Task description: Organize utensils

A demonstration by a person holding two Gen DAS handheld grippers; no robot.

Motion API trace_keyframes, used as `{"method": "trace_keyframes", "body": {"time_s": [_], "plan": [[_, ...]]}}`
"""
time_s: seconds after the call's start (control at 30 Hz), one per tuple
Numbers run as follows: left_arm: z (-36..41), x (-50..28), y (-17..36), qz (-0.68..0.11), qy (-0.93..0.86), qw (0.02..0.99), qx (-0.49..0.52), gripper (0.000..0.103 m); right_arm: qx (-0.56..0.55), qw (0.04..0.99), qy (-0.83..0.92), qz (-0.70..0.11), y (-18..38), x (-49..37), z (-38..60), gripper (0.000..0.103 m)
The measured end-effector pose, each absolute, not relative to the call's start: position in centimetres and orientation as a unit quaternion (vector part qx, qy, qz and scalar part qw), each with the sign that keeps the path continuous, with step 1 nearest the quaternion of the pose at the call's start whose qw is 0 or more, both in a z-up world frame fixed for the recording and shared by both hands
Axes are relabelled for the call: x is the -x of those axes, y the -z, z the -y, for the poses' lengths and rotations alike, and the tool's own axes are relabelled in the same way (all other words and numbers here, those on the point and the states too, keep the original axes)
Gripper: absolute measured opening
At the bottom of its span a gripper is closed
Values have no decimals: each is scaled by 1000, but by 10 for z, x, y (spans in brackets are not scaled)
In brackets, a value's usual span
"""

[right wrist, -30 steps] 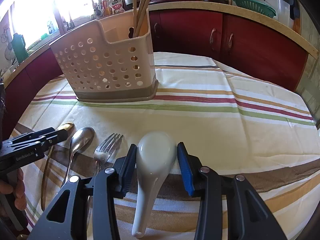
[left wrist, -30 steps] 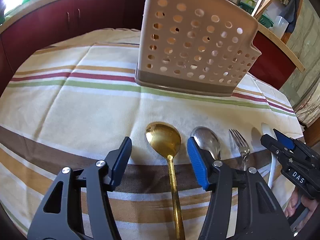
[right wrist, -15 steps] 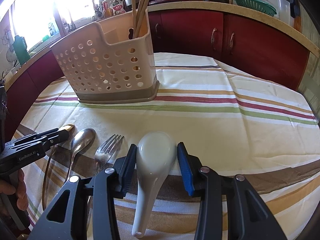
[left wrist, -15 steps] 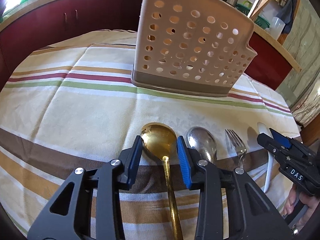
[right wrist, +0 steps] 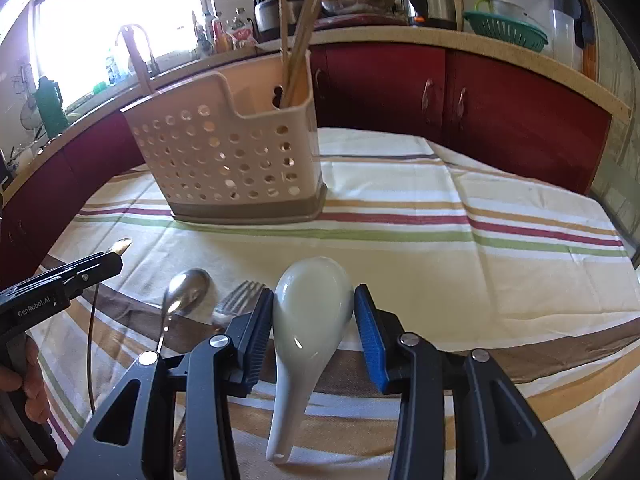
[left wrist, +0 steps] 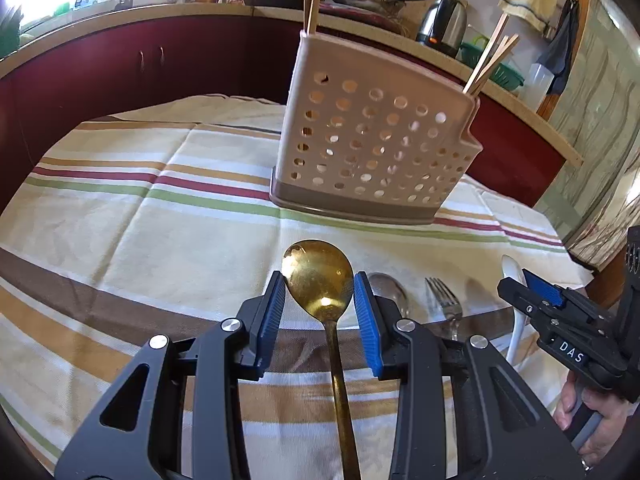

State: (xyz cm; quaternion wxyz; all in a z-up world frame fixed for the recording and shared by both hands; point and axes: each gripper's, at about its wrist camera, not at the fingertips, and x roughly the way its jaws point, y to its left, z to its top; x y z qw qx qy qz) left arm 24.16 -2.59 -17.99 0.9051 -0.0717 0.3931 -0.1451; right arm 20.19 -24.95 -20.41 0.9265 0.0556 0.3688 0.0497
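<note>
On the far left of the row we have our left gripper [left wrist: 319,304] clenched on the bowl of the gold spoon [left wrist: 318,280], its blue pads pressed against both edges; the spoon's long handle runs straight back toward us between the fingers, so its long axis lies along the line the gripper points, bowl leading. From the right wrist view the gold spoon looks lifted off the striped tablecloth [left wrist: 160,240], its bowl tip poking out past the gripper. Next to the right, the silver spoon [right wrist: 186,288] and then the fork [right wrist: 240,296] lie loose on the cloth, side by side, heads toward the far side and handles toward us. Further right, our right gripper [right wrist: 314,316] grasps the white ceramic soup spoon [right wrist: 312,300] by its bowl, handle trailing near and its end seemingly touching the cloth. The perforated beige utensil caddy [left wrist: 376,152] stands upright on the far side of the table, ahead of both grippers and well apart from them, chopsticks [right wrist: 298,32] already standing in one end. We judge the left hand's spoon is the readier one: to drop it in, we must tip that near-pointing handle downward over the caddy's open top.
</note>
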Motion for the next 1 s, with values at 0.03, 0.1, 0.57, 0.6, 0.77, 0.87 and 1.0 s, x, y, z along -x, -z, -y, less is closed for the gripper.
{"method": "trace_keyframes", "body": {"time_s": [0.03, 0.1, 0.57, 0.6, 0.77, 0.87, 1.0], "plan": [[24, -240, 178, -391, 145, 906, 74, 34, -55, 928, -50, -364, 203, -200, 249, 42], [21, -236, 175, -384, 145, 908, 79, 34, -55, 931, -48, -359, 201, -197, 248, 42], [12, -209, 157, -351, 148, 920, 92, 34, -50, 939, -42, -338, 189, -176, 245, 42], [12, -207, 156, -349, 149, 921, 93, 34, -49, 940, -42, -336, 188, -174, 245, 42], [11, -195, 150, -335, 150, 926, 93, 34, -46, 943, -41, -327, 183, -165, 242, 41], [10, -189, 148, -329, 152, 927, 92, 34, -45, 944, -41, -323, 181, -161, 241, 41], [8, -181, 144, -320, 153, 930, 97, 34, -44, 947, -40, -317, 178, -155, 240, 41]]}}
